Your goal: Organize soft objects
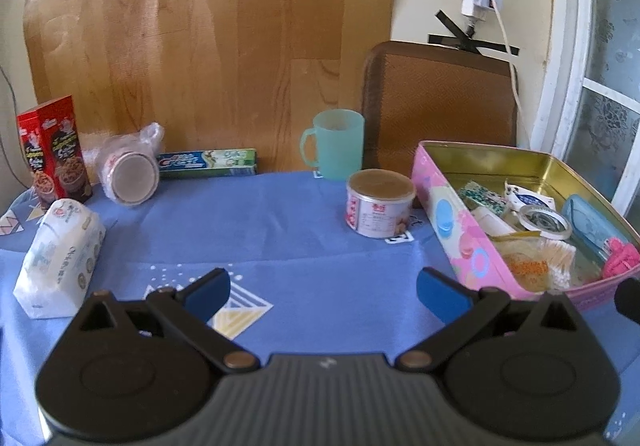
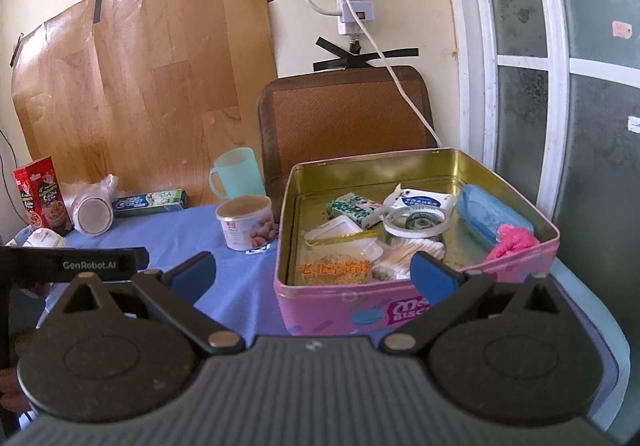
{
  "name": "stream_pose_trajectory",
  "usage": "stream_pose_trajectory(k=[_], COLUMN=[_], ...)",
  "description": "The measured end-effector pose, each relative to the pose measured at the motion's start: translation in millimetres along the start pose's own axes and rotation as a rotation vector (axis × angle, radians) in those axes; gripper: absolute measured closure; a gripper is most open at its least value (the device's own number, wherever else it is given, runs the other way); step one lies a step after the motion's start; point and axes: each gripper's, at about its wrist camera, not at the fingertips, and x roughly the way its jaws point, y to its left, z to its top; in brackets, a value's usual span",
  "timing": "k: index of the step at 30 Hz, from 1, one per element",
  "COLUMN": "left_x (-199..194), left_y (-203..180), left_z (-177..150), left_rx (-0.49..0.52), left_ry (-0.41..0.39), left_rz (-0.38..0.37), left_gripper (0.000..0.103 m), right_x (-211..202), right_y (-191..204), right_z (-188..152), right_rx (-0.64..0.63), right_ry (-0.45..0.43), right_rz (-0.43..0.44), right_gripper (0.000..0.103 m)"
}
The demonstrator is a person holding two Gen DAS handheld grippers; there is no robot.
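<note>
A soft white tissue pack [image 1: 60, 256] lies on the blue tablecloth [image 1: 256, 230] at the left. A pink biscuit tin [image 1: 448, 218] [image 2: 348, 306] stands open at the right, holding a pink fluffy cloth [image 2: 510, 242] [image 1: 620, 256], cotton swabs [image 2: 412, 250], a tape roll [image 2: 416, 222] and small packets. My left gripper [image 1: 323, 292] hovers open over the cloth, empty, between the tissue pack and the tin. Just in front of the tin's near wall, my right gripper [image 2: 314, 274] is open and empty too.
A red snack box [image 1: 52, 150], a bagged stack of cups [image 1: 130, 170], a toothpaste box [image 1: 208, 162], a green mug [image 1: 336, 144] and a small can [image 1: 378, 202] stand along the back. A brown chair back [image 2: 344, 118] rises behind the tin.
</note>
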Motion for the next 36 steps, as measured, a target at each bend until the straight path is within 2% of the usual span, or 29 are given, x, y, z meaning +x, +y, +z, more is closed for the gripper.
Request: stream_pose_trajectory(k=[10,28,36], left_x=[-6,-1,8], left_y=[9,-24,-46], left_z=[-6,-8,-7], left_rx=[0.018,0.076,0.113], left_ry=[-0.051,0.009,0.032], left_rz=[0.055,-0.009,0.006], left_gripper=[0.0,0.0,0.0], right_x=[2,-2,1], right_y=[14,-8,-33], right_z=[-4,-11,-15], right_rx=[-0.022,0.012,0.068], right_ry=[0.014,-0.008,-0.008], right_rz=[-0.004,-0.027,-0.041], right_gripper=[0.0,0.0,0.0])
